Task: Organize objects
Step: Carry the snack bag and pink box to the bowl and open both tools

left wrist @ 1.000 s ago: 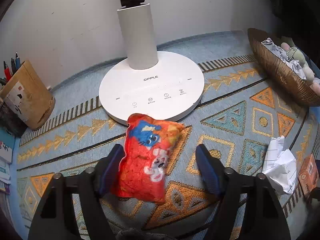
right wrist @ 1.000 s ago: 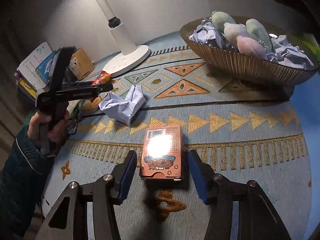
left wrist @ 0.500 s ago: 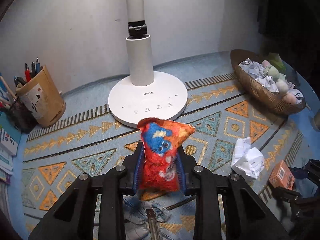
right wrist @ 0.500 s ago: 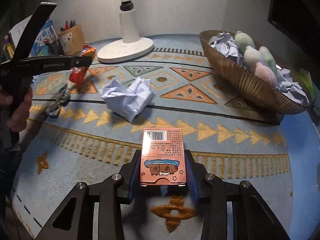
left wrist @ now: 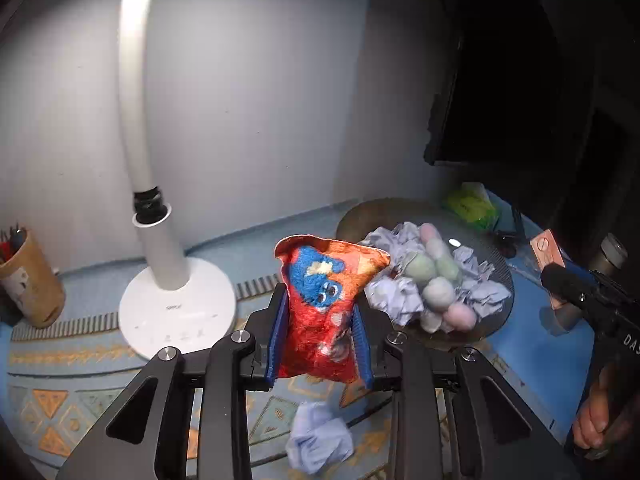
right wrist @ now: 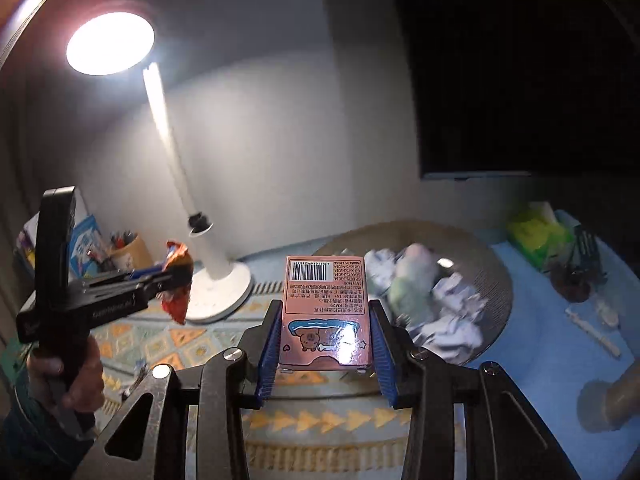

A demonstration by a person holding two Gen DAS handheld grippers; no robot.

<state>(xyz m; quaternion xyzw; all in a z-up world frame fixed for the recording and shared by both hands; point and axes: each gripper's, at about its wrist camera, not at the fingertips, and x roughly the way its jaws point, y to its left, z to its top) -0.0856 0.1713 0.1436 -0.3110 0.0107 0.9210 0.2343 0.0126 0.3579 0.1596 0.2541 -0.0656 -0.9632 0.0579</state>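
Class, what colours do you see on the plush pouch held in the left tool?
Mostly red-orange with a blue cartoon face, clearest in the left wrist view: plush pouch.

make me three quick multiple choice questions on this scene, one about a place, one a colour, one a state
1. Where is the crumpled paper ball?
A. on the patterned mat
B. in the pen cup
C. on the lamp base

2. What colour is the box in the right gripper?
A. green
B. pink
C. black

3. What is the left gripper doing?
A. open, empty
B. shut on the red plush pouch
C. shut on a pen

Answers:
A, it lies on the mat below the gripper.
B, its printed face is pink.
B, both blue pads press its sides.
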